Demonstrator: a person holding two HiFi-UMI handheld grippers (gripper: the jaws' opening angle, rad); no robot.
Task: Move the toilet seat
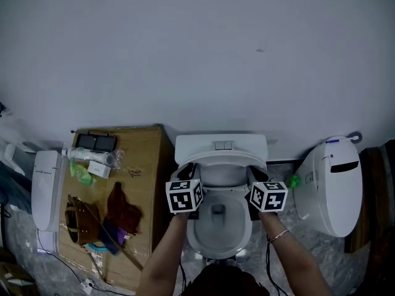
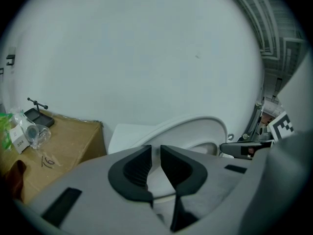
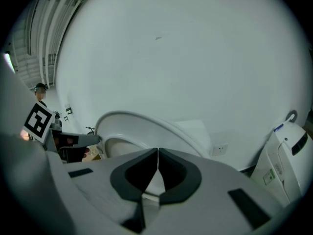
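The white toilet (image 1: 221,150) stands against the wall, its bowl (image 1: 217,227) open below me. The toilet seat (image 1: 221,160) (image 2: 195,131) (image 3: 146,129) is tilted up off the bowl, between my two grippers. My left gripper (image 1: 186,176) (image 2: 155,155) is at the seat's left edge. Its jaws stand a narrow gap apart, with the white edge in that gap. My right gripper (image 1: 255,179) (image 3: 157,160) is at the seat's right edge. It is shut, pads touching, nothing between them. The seat's rim lies just beyond its tips.
A brown cabinet top (image 1: 145,159) (image 2: 68,136) left of the toilet carries plastic bags, a black case and brown leather items. A white unit (image 1: 46,190) stands further left. Another white toilet (image 1: 333,184) (image 3: 286,155) stands at the right. A wall socket (image 3: 220,150) sits low.
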